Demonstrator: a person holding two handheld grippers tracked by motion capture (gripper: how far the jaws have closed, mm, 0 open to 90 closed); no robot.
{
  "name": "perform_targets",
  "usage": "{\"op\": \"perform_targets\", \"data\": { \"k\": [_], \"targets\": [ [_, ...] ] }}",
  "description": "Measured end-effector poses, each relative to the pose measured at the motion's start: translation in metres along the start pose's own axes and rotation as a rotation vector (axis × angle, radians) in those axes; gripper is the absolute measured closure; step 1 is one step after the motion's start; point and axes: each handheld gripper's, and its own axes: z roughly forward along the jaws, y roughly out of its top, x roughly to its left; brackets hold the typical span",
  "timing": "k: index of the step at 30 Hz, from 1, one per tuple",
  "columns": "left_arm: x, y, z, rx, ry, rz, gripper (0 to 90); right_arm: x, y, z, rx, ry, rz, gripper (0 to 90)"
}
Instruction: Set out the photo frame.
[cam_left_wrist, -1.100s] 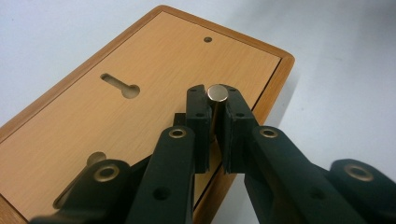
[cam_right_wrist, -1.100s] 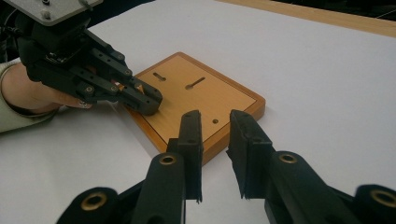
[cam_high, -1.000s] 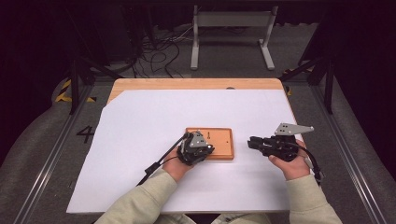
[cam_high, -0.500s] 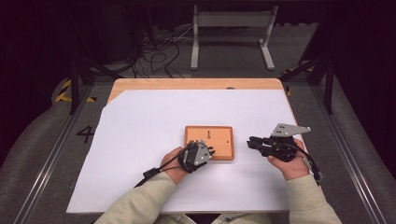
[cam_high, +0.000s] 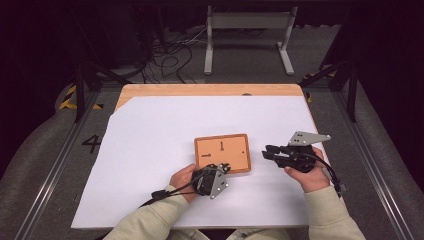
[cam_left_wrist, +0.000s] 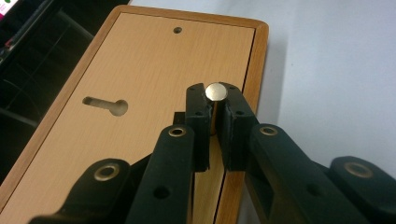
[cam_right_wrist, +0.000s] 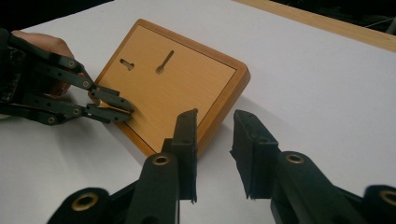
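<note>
Over the wooden board, left tool clenches a metal pin; right tool hovers released.

In the left gripper view, the left gripper covers all but the round top of the metal pin, and the wooden board runs off the bottom edge. In the high view the pin is too small to make out. The right gripper hides the board's near corner.
</note>
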Motion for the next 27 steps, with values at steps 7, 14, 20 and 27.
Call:
{"op": "perform_targets", "data": {
  "k": [7, 14, 20, 27],
  "targets": [
    [-0.002, -0.001, -0.001, -0.004, 0.017, 0.009, 83.6, -0.001, 0.013, 0.015, 0.032, 0.036, 0.037, 54.4],
    [-0.003, -0.001, -0.001, -0.007, 0.021, 0.009, 83.7, -0.016, 0.028, 0.048, 0.128, 0.08, 0.144, 32.6],
    [-0.003, -0.001, -0.001, -0.009, 0.022, 0.009, 83.7, -0.029, 0.033, 0.073, 0.197, 0.114, 0.199, 25.5],
    [-0.003, -0.001, -0.001, -0.005, 0.02, 0.005, 83.7, -0.039, 0.029, 0.097, 0.22, 0.169, 0.266, 23.5]
  ]
}}
